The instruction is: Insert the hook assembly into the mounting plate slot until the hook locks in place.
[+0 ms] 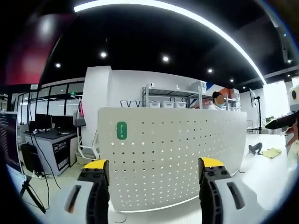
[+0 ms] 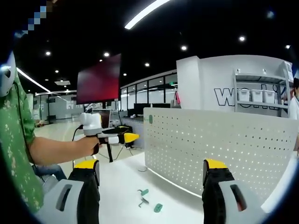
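Both tongs are wide open and hold nothing. From the left gripper view, the left tongs [image 1: 154, 170] point at a big white pegboard [image 1: 173, 154] full of small holes. It stands up on the white surface [image 1: 261, 175]. A small green piece [image 1: 121, 130] sits on the board near its top left corner. Off to the right on the surface lie a small dark thing [image 1: 255, 149] and a yellow thing [image 1: 271, 152]; I cannot tell what they are. Behind the board there are shelves with white boxes [image 1: 170, 99] and a desk with dark screens [image 1: 49, 123].

From the right gripper view, the right tongs [image 2: 152, 170] are above the surface [image 2: 121, 186], with the pegboard [image 2: 224, 144] to the right. Three small parts lie on the surface between the two jaws, close together: two green pieces [image 2: 158, 207] and a thin grey metal piece [image 2: 142, 202]. They are near the foot of the board, not touching it. On the left, a person's hand [image 2: 88, 145] holds the other gripper's white handle [image 2: 92, 125] up in the air, well apart from the small parts. A green sleeve [image 2: 16, 140] is at the left edge.
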The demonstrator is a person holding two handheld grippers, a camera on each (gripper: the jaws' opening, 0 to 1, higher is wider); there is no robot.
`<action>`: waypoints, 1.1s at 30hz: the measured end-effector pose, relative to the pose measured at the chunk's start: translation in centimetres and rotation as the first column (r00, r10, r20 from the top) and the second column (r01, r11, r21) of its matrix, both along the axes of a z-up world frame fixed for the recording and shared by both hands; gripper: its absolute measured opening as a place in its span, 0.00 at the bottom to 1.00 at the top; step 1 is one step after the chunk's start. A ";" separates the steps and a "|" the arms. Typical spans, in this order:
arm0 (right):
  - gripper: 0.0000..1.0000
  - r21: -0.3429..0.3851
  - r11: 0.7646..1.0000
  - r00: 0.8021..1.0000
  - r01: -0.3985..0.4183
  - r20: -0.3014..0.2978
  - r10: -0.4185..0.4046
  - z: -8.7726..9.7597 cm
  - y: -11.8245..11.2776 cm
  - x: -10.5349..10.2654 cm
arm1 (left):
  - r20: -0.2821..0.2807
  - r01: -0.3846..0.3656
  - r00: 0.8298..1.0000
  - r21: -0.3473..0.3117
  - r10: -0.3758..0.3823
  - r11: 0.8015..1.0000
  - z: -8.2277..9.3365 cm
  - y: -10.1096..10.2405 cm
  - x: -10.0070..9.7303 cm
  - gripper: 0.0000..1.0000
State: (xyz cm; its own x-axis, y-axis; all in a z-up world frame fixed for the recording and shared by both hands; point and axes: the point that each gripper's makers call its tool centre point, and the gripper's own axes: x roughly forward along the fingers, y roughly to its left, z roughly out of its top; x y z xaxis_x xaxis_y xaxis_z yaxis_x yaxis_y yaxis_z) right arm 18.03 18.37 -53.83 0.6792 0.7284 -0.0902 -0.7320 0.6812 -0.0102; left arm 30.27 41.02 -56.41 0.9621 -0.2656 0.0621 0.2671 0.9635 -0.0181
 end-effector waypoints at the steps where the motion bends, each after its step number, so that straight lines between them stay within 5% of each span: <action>1: 0.94 -0.001 1.000 1.000 -0.002 -0.001 0.002 -0.1 0.1 -0.1 | -0.002 0.001 1.000 -0.003 -0.001 1.000 -0.1 -0.1 -0.2 0.80; 33: 0.92 -0.014 1.000 1.000 0.007 -0.023 -0.008 -1.3 -0.2 -2.1 | -0.058 0.079 0.995 -0.010 -0.079 0.997 -2.9 -2.1 -6.4 0.76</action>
State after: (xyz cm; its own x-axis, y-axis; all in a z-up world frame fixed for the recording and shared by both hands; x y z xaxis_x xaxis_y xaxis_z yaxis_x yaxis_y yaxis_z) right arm 15.95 18.21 -55.13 0.6821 0.7220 -0.1163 -0.7271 0.6865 -0.0029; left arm 23.88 38.91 -59.31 0.9401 -0.3408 0.0089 0.3408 0.9391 -0.0436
